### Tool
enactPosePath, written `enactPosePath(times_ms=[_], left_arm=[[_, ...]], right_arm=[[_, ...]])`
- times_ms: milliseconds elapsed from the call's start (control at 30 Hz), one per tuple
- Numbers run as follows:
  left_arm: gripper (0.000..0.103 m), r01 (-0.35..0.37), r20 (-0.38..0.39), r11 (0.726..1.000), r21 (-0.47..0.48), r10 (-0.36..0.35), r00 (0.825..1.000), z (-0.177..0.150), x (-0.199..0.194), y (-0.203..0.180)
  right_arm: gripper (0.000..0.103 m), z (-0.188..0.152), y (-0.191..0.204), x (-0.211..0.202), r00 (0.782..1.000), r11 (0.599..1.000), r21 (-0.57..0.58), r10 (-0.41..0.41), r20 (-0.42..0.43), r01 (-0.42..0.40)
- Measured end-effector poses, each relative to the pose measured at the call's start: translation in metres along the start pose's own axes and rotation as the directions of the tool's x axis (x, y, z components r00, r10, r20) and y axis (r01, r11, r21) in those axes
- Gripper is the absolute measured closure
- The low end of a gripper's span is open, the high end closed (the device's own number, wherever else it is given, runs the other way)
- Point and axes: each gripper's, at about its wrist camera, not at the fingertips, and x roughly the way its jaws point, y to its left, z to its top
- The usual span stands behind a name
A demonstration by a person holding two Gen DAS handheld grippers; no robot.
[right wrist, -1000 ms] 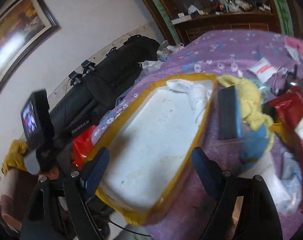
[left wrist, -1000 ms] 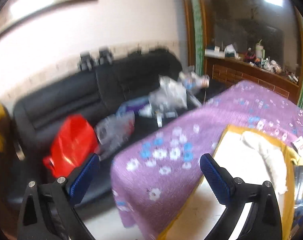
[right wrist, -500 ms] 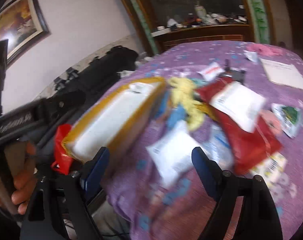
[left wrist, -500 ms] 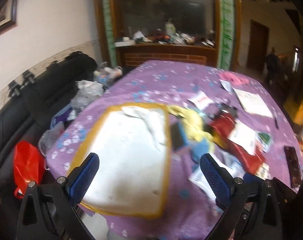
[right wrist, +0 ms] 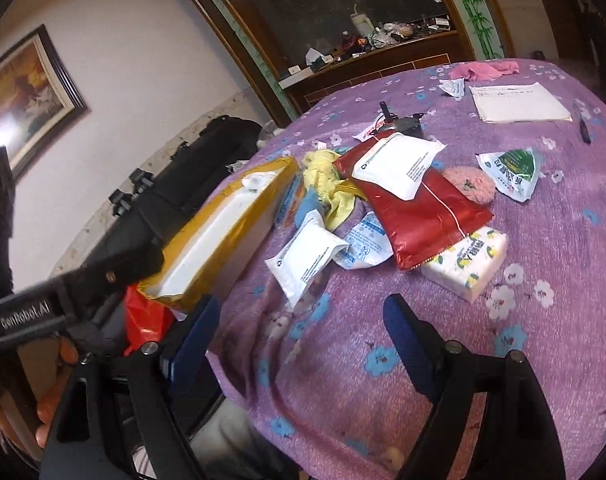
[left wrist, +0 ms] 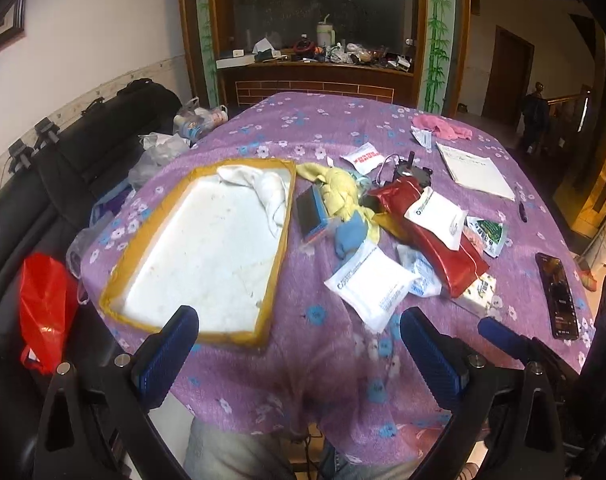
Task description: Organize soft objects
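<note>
Claws (left wrist: 299, 354) (right wrist: 299, 334) both wide apart, empty.

a tray (left wrist: 277, 256) is sitting on the table's (left wrist: 327, 128) left part with a towel (left wrist: 263, 188) lying in its far corner. a cloth pile (left wrist: 339, 196) is lying just right of the tray, and packets (left wrist: 377, 284) are lying farther right, with a tissue pack (right wrist: 469, 260) nearest the front.
</note>
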Motion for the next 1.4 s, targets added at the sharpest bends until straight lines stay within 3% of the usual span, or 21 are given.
enactPosePath(times_ms=[200, 500, 800, 967, 1167, 1333, 1400], left_arm=[[0.001, 0.014, -0.005, 1.0, -0.013, -0.014, 1.0, 0.003, 0.007, -0.01], [0.001, 0.03, -0.067, 0.999, 0.018, -0.029, 0.997, 0.036, 0.063, -0.036], [0.001, 0.134, -0.159, 0.989, -0.068, -0.143, 0.977, 0.04, 0.109, -0.031], [0.001, 0.186, -0.146, 0.976, -0.112, -0.202, 0.968, 0.046, 0.122, -0.029], [0.001, 0.239, -0.12, 0.967, -0.086, -0.248, 0.961, 0.042, 0.116, -0.013], [0.002, 0.356, -0.067, 0.93, -0.09, -0.362, 0.93, 0.041, 0.097, 0.022], [0.002, 0.423, -0.018, 0.899, -0.118, -0.427, 0.904, 0.045, 0.088, 0.039]], right_arm=[[0.02, -0.001, -0.004, -0.01, 1.0, 1.0, -0.016, 0.016, 0.01, -0.016], [0.02, 0.005, -0.026, -0.001, 0.999, 0.998, -0.015, 0.055, 0.002, -0.055], [0.02, 0.031, -0.039, 0.014, 0.995, 0.995, -0.05, 0.083, -0.048, -0.085], [0.02, 0.041, -0.037, 0.016, 0.996, 0.998, -0.034, 0.056, -0.069, -0.058], [0.02, 0.039, -0.028, 0.032, 0.998, 0.999, -0.039, 0.02, -0.066, -0.023], [0.02, 0.034, -0.014, 0.043, 0.999, 1.0, 0.017, -0.023, -0.038, 0.023], [0.02, 0.036, -0.001, 0.048, 0.997, 0.997, -0.005, -0.073, -0.023, 0.073]])
